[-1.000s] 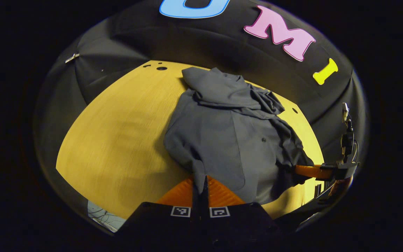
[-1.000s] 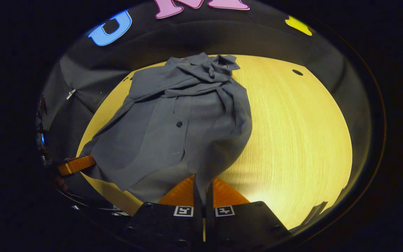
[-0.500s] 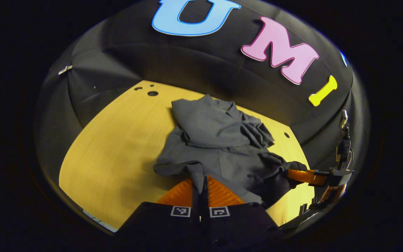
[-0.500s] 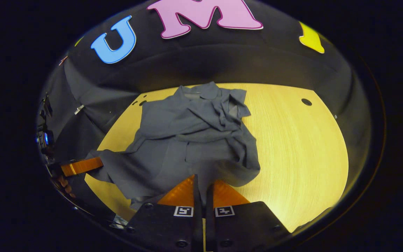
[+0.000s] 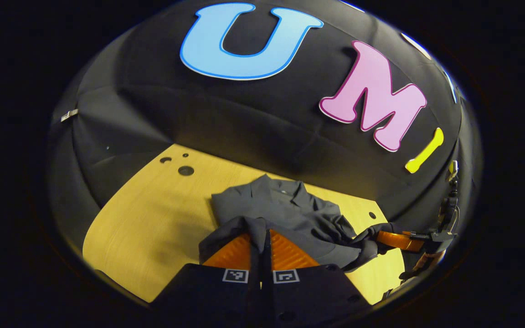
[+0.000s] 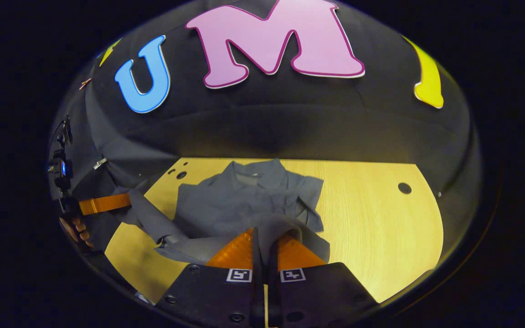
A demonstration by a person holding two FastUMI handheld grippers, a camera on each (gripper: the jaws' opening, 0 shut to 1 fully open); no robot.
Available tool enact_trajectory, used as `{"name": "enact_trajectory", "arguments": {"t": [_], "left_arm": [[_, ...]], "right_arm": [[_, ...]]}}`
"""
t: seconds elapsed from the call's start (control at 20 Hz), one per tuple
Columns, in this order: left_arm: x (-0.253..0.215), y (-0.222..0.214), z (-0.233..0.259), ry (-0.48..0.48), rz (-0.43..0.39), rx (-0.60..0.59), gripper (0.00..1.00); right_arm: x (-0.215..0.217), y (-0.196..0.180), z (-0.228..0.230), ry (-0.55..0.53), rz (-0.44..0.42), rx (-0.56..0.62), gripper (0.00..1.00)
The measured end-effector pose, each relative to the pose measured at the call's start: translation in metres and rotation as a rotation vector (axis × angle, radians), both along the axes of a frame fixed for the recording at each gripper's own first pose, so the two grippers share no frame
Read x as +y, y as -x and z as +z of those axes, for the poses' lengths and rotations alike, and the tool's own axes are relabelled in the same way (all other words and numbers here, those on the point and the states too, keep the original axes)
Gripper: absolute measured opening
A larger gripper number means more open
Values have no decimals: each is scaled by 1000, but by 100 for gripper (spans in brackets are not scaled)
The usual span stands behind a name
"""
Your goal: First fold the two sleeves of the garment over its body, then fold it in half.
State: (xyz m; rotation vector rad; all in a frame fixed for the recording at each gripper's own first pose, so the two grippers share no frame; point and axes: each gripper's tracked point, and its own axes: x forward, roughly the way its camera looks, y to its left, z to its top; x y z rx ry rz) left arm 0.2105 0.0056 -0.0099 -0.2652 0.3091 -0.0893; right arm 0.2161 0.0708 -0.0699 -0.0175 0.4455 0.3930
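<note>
Grey shirt lies on the wooden worktop, collar toward the back wall. Left hand-held gripper is clamped on the shirt's near edge; right hand-held gripper likewise pinches that edge. Square black-and-white markers sit on the gripper bodies; no legible writing.

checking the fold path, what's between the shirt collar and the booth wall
Bare table: in the right gripper view a strip of wood separates the shirt collar from the wall.
</note>
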Motion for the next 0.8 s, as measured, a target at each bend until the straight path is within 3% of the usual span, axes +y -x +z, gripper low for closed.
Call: {"name": "enact_trajectory", "arguments": {"t": [0.2,0.5,0.7,0.8], "left_arm": [[18,-74,12,-32,39,-103,6],[39,-180,1,22,72,-177,5],[48,-224,-36,-12,96,-151,5],[53,-236,-53,-49,118,-140,5]], "right_arm": [[18,-69,11,-53,-37,-66,8],[32,-157,8,-72,-106,-186,7],[31,-199,-24,-67,-186,-190,7],[30,-207,-39,-24,-196,-187,14]]}}
